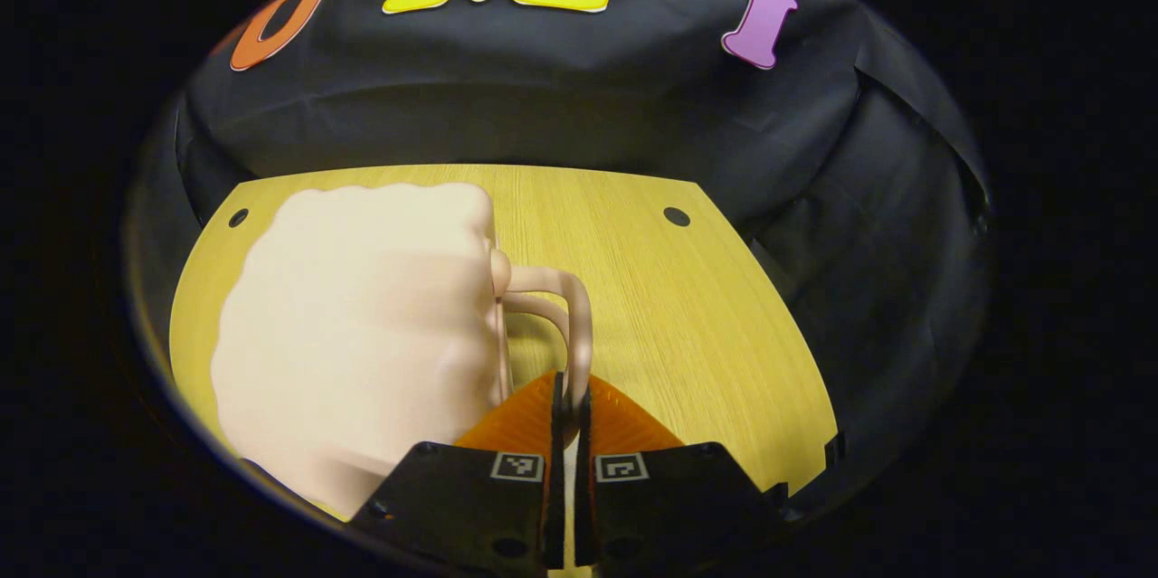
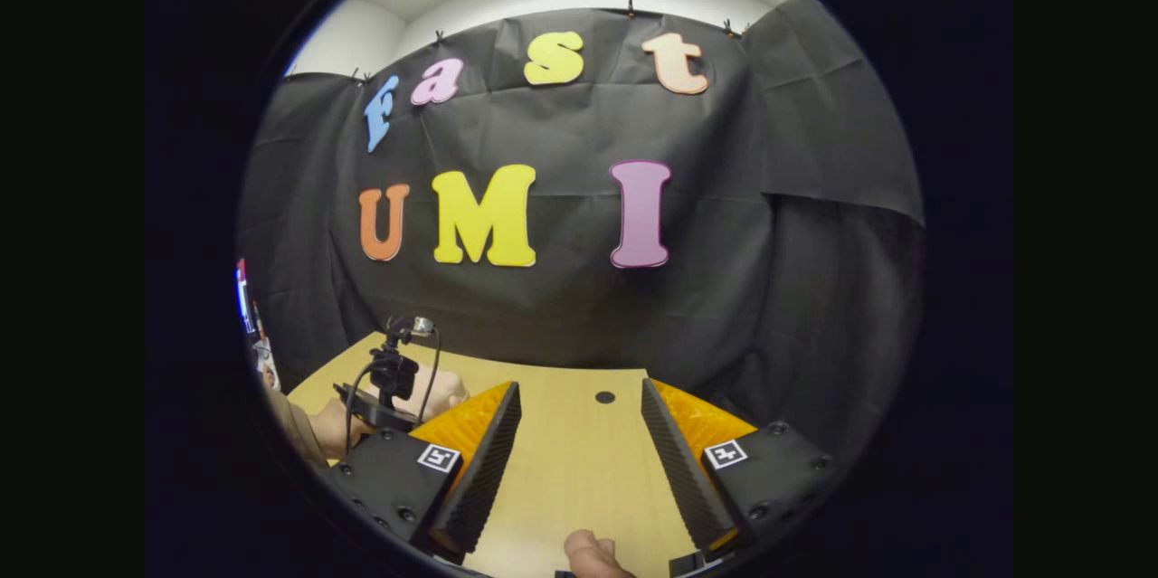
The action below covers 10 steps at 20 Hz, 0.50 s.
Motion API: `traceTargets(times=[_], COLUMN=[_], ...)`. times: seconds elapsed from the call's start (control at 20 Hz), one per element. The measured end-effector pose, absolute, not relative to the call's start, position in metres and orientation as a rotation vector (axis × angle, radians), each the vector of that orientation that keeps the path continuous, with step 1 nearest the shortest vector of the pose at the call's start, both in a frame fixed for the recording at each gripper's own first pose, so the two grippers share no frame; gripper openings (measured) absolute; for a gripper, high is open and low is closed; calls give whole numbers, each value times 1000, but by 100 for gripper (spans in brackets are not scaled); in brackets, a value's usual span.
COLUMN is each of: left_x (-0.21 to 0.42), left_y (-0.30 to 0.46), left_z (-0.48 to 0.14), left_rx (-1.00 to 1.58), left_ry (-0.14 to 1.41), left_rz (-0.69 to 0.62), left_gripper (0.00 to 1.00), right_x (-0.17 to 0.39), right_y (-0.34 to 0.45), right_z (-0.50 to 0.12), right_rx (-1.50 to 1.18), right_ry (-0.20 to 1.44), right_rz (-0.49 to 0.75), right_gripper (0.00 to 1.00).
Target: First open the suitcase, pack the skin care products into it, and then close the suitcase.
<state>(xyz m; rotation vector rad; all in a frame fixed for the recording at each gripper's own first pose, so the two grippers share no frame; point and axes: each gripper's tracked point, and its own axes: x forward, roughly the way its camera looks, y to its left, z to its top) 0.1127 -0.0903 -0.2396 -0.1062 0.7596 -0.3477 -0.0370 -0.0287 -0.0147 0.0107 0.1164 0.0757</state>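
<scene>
In the left gripper view, the left tongs (image 1: 568, 402) are pinched nearly together on the thin looped handle (image 1: 565, 316) of the pale pink suitcase (image 1: 362, 334), both fingers pressing it. The suitcase lies closed on the wooden bench (image 1: 688, 316), to the left of the handle. In the right gripper view, the right tongs (image 2: 579, 433) are spread wide above bare bench with nothing between them. Far left, a hand (image 2: 330, 429) holds the other gripper by the suitcase.
</scene>
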Motion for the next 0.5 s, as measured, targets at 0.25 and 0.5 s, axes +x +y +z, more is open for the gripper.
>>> traceTargets(times=[0.25, 0.5], left_x=[118, 118], left_y=[-88, -36], left_z=[-224, -169], left_rx=[-214, -118], left_ry=[732, 629], left_rz=[-269, -137], left_gripper=[54, 98], right_x=[-37, -35], right_y=[-17, 10], right_z=[-12, -12], right_rx=[-1, -9], right_ry=[113, 120], right_rz=[65, 65], right_gripper=[79, 79])
